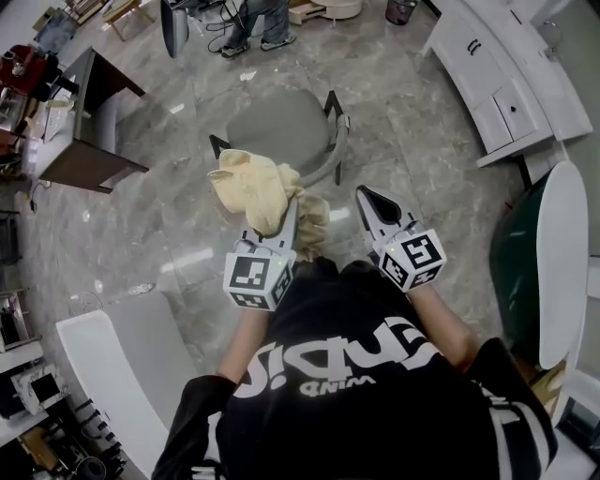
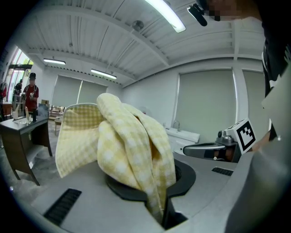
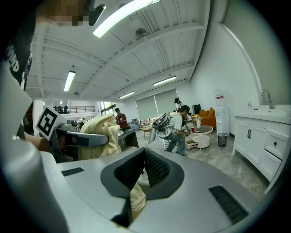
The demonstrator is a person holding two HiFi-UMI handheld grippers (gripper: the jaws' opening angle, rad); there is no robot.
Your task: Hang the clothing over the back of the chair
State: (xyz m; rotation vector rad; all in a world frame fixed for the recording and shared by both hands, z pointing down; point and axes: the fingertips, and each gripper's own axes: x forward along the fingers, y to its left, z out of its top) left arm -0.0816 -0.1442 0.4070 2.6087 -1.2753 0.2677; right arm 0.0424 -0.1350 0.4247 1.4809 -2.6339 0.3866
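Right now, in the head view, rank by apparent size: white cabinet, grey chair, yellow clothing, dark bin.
1. white cabinet
2. grey chair and yellow clothing: near alike; clothing is closer to the camera, so unranked
3. dark bin, cut off by the top edge
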